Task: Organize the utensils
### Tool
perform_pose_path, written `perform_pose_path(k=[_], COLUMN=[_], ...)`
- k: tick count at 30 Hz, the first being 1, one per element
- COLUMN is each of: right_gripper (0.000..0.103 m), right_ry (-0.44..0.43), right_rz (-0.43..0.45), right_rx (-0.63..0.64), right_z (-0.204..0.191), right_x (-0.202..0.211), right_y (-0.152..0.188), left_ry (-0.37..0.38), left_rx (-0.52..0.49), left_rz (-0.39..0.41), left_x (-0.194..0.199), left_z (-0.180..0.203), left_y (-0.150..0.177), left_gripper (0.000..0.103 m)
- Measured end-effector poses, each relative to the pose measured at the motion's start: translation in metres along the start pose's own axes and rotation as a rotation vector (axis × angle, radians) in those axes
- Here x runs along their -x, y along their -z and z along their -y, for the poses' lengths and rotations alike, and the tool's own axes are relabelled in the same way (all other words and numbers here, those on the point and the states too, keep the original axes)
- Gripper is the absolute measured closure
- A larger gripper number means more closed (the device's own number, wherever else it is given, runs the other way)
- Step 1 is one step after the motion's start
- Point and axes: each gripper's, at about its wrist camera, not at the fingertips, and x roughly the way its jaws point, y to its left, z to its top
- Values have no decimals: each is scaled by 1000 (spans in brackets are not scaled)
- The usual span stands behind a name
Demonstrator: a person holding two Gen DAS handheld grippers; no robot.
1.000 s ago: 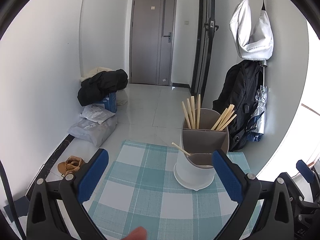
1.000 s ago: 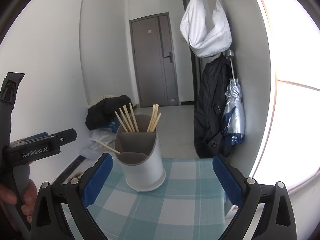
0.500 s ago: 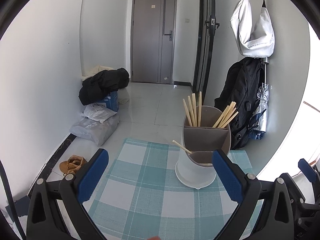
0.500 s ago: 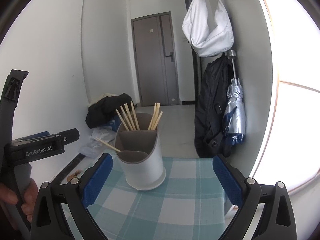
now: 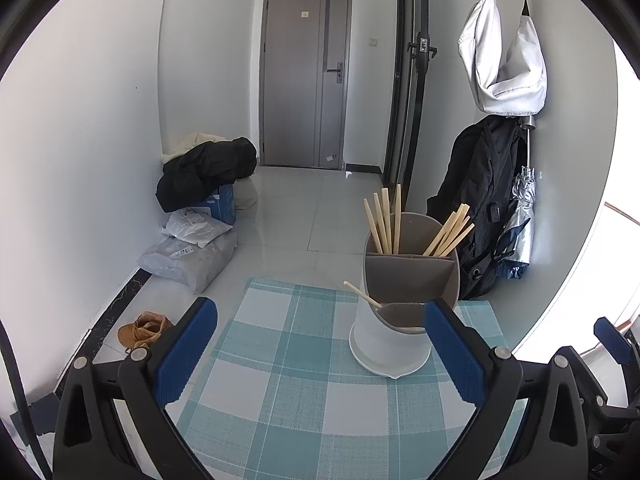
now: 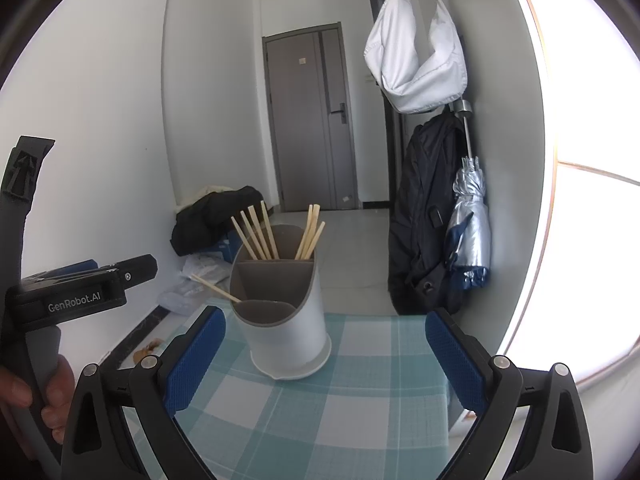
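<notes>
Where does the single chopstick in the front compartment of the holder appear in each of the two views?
Left wrist view: the single chopstick is right of centre, leaning left out of the holder.
Right wrist view: the single chopstick is left of centre, again leaning left.
Shared landmark: the grey door behind.

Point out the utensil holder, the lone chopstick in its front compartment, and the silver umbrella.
utensil holder [image 6: 288, 340], right wrist view, on its white front wall.
lone chopstick [image 6: 214, 287], right wrist view, mid-shaft, outside the rim.
silver umbrella [image 6: 470, 232], right wrist view, on the folded canopy.
</notes>
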Motion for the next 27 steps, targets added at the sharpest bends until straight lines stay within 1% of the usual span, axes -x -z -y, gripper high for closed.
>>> perform_pose_path(k=[4, 11, 18, 27], right_gripper=[2, 2, 2, 2], right_ry=[1, 5, 5, -1], right_rz=[0, 2, 1, -6], right_rx=[1, 2, 2, 0], right_z=[0, 1, 0, 0], right_x=[0, 1, 1, 0], right_y=[0, 1, 1, 1], left_ry=[0, -8, -6, -6], left_rx=[0, -6, 1, 4], left_rz=[-1, 21, 8, 12], left_x=[0, 3, 1, 1], left_z=[0, 2, 0, 0], left_y=[0, 1, 0, 1], left_gripper=[2, 2, 2, 2])
